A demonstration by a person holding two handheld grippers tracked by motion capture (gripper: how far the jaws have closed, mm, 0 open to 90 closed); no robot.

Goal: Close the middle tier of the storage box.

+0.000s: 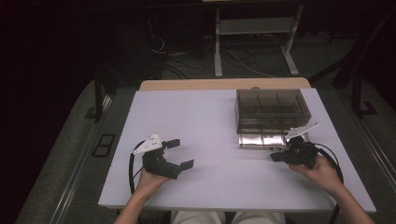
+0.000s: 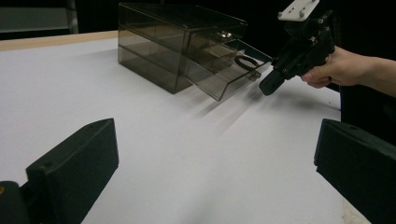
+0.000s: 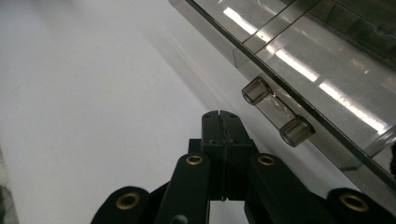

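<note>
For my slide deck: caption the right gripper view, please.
Right tool, jaws shut, beside the handle of a smoky clear drawer over the white table.

Smoky transparent drawer box (image 1: pixel 270 110), white table (image 1: pixel 196 140)

Drawer box (image 1: pixel 271 111) on table (image 1: pixel 210 140), upper right of frame; bottom drawer (image 1: pixel 261 140) pulled out. Right gripper (image 1: pixel 280 156) just below drawer; left gripper (image 1: pixel 180 154) lower left.

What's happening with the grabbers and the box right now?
Left gripper open, over bare table. Right gripper shut, empty, beside the drawer handle. Smoky box, bottom drawer pulled partway out. Nothing in the way.
</note>
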